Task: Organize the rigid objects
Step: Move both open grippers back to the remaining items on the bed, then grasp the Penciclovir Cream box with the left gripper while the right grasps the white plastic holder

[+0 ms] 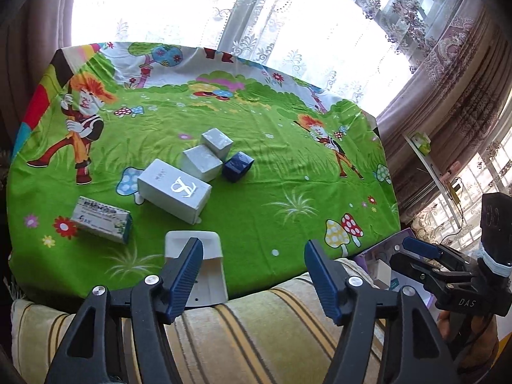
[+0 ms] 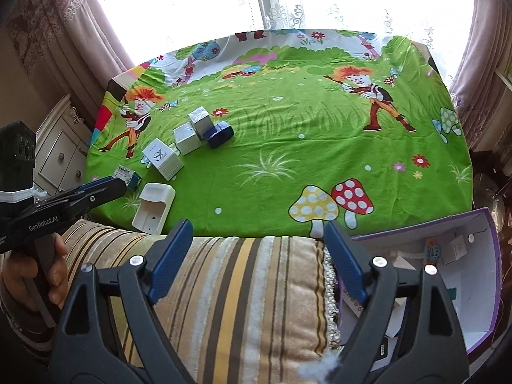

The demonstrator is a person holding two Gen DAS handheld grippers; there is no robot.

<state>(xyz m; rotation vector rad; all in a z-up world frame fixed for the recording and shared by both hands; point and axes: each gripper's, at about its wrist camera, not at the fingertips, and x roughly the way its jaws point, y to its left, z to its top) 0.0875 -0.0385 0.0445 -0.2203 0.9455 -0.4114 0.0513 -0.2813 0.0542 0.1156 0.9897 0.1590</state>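
Several small boxes lie on the green cartoon tablecloth [image 1: 272, 198]: a large grey box with a white logo [image 1: 174, 190], two silver boxes [image 1: 201, 164] [image 1: 217, 142], a dark blue box [image 1: 238, 166] and a printed carton [image 1: 102, 219]. An open white box [image 1: 204, 275] sits at the near edge, partly behind my left finger. My left gripper [image 1: 254, 272] hangs open over that edge with nothing between its pads. My right gripper [image 2: 259, 249] is open and empty above a striped cushion [image 2: 240, 304]. The same boxes [image 2: 163, 158] show far left in the right wrist view.
A purple-edged storage box [image 2: 480, 304] with several small items inside stands at the right, below the table edge. A person's hand [image 2: 48, 275] holds the left gripper [image 2: 105, 185]. Lace curtains and a window lie behind the table; a white cabinet [image 2: 60, 153] stands at the left.
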